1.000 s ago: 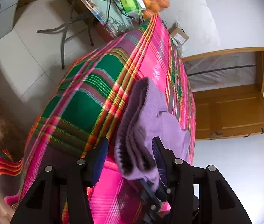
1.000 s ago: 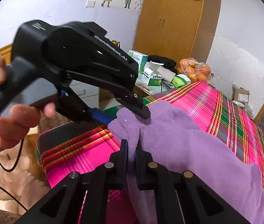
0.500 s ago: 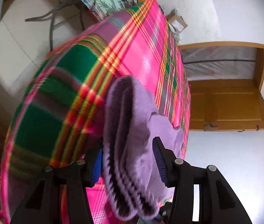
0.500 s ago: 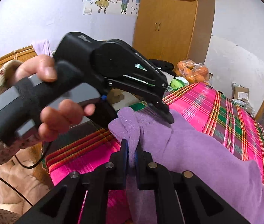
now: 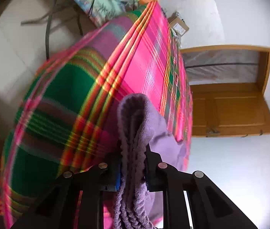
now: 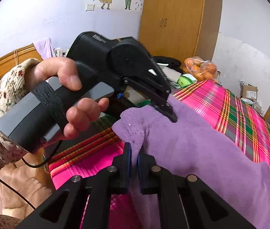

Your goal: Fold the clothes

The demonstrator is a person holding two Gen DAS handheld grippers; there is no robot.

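Your right gripper (image 6: 133,157) is clamped shut on the near edge of the purple garment (image 6: 201,148); the cloth bunches up just above its pads and then spreads away to the right across the plaid bedspread (image 6: 236,112). Your left gripper (image 5: 133,164) also has the garment (image 5: 138,133) pinched: a thick fold of several layers rises between its fingers, which are closed against it. In your right view, that left gripper (image 6: 170,114) bites the cloth a little beyond your right one, with your left hand (image 6: 72,93) on its handle.

The two grips sit close together at the same corner of the garment, near the bed's left edge, where the bedspread drops away to a brown quilt (image 6: 20,181). To the right, the bed runs on open under the cloth. Past the bed's far end stand a cluttered table with a bag of oranges (image 6: 200,68), a wardrobe (image 6: 177,22), and a cardboard box (image 6: 248,92) against the wall.
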